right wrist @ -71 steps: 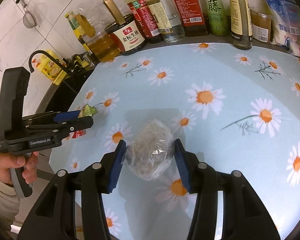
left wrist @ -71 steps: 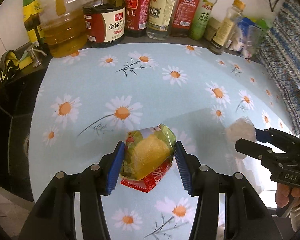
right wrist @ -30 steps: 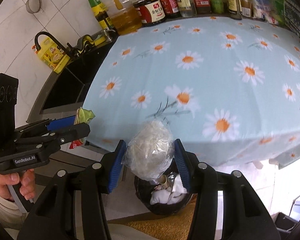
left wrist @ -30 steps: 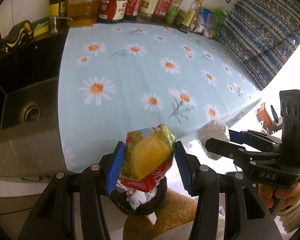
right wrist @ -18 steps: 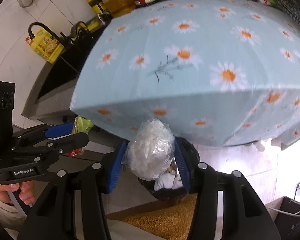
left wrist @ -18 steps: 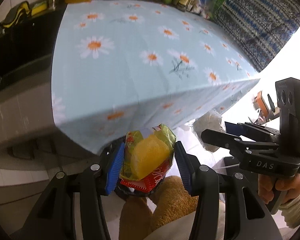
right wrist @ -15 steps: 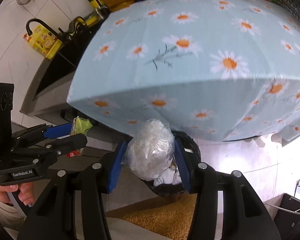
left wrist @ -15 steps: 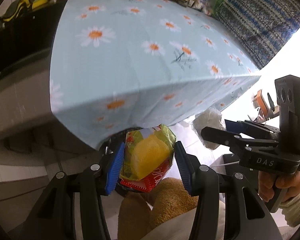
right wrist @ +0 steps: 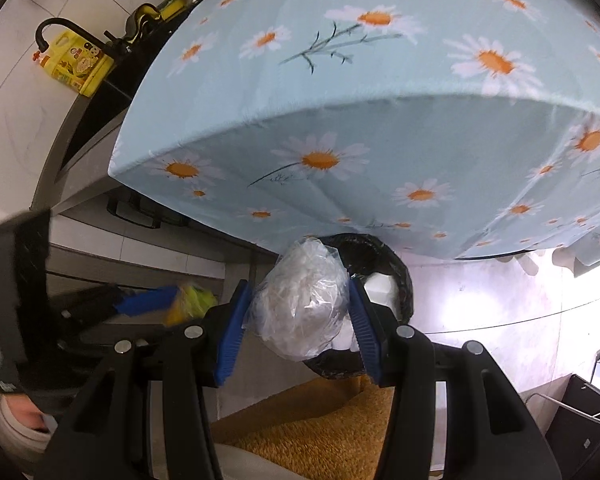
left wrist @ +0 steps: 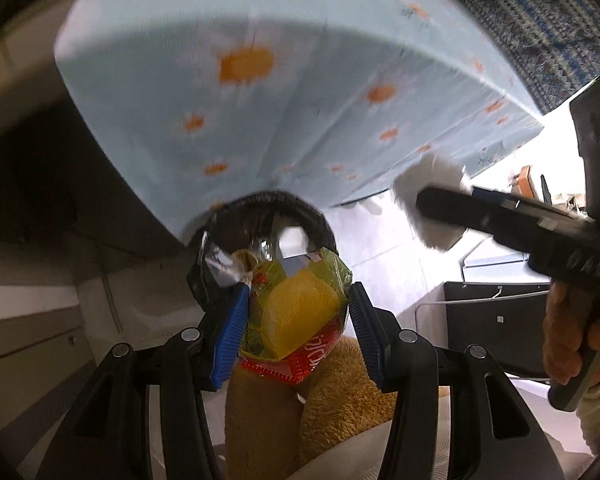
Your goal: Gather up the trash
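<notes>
Left wrist view: the left claw [left wrist: 296,320] is clenched on a crinkled snack wrapper [left wrist: 296,312], green and yellow with a red edge, held just above the black-lined trash bin [left wrist: 268,220] that stands on the floor under the overhanging daisy cloth [left wrist: 260,80] of the worktop. To the right, blurred, the right claw [left wrist: 432,216] grips a white wad. In the right wrist view, that right claw [right wrist: 300,312] is clamped on a clear plastic bag [right wrist: 300,300] stuffed with white scraps, held in front of the bin [right wrist: 392,276], where white rubbish lies inside. A yellow jug [right wrist: 76,66] stands by the black faucet [right wrist: 56,28]. An orange mat [right wrist: 320,424] lies below.
</notes>
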Demonstrator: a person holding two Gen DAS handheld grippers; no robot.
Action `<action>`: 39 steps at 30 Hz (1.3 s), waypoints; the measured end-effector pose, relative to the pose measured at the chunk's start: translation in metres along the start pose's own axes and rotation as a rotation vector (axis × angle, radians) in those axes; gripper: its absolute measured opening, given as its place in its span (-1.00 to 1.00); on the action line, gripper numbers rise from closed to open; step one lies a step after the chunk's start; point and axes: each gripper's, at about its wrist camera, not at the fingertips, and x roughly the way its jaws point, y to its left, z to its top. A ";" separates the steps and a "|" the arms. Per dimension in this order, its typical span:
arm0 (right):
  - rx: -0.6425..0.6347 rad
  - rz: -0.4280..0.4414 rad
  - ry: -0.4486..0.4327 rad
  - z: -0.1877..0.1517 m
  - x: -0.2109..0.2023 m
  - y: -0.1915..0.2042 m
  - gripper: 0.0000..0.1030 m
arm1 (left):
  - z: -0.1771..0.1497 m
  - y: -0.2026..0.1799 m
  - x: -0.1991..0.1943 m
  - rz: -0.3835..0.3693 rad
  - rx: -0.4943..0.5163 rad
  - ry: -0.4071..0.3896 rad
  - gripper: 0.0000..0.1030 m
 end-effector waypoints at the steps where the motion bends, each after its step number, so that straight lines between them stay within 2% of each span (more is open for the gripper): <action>1: 0.004 0.009 0.000 0.001 0.002 -0.001 -0.03 | -0.002 0.001 0.005 -0.005 -0.008 0.009 -0.05; 14: 0.036 0.054 0.014 0.016 0.028 -0.007 -0.01 | -0.010 0.013 0.044 -0.019 -0.074 0.076 -0.03; 16: 0.060 0.073 0.005 0.017 0.028 -0.010 0.25 | -0.010 0.013 0.051 -0.025 -0.070 0.111 0.08; 18: 0.067 0.077 0.004 0.018 0.028 -0.011 0.31 | -0.009 0.014 0.052 -0.007 -0.084 0.091 0.20; 29: 0.089 0.047 -0.027 0.013 0.004 -0.025 0.31 | -0.003 0.012 0.041 0.004 -0.100 0.068 0.20; 39: 0.076 0.022 -0.073 0.007 -0.045 -0.037 0.31 | 0.002 -0.007 -0.004 0.031 -0.121 -0.003 0.20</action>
